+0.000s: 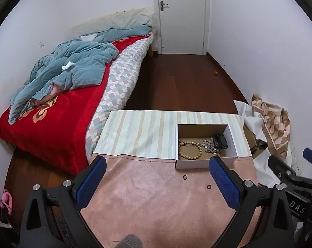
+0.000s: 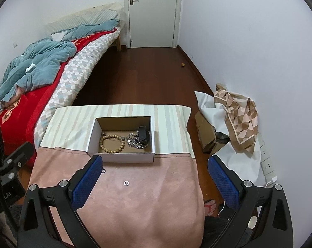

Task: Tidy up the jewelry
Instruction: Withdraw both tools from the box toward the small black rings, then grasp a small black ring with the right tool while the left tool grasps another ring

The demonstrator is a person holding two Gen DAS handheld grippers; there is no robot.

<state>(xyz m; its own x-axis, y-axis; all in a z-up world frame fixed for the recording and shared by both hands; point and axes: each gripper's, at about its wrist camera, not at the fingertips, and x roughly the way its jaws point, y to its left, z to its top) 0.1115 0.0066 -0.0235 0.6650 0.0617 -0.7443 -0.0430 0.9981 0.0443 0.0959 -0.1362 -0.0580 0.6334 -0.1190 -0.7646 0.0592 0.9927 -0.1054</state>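
An open cardboard box (image 1: pixel 232 157) (image 2: pixel 120 158) stands on the table where the pink cloth meets the striped cloth. Inside lie a wooden bead bracelet (image 1: pixel 190 149) (image 2: pixel 112 143), a silver chain (image 1: pixel 209 146) (image 2: pixel 136 141) and a black watch (image 1: pixel 219 141) (image 2: pixel 143 135). Two small rings lie on the pink cloth in front of the box: one (image 1: pixel 184 177) (image 2: pixel 103 171) nearer it, one (image 1: pixel 209 186) (image 2: pixel 126 183) closer to me. My left gripper (image 1: pixel 157 178) is open and empty above the pink cloth. My right gripper (image 2: pixel 155 178) is open and empty, its left finger next to the nearer ring.
The table (image 2: pixel 135 206) carries a pink cloth in front and a striped cloth (image 2: pixel 73 124) behind. A bed (image 1: pixel 63 103) with red and blue bedding stands at left. Cardboard, white sheeting and a patterned scarf (image 2: pixel 238 119) lie on the floor at right, by a power strip (image 2: pixel 266 161).
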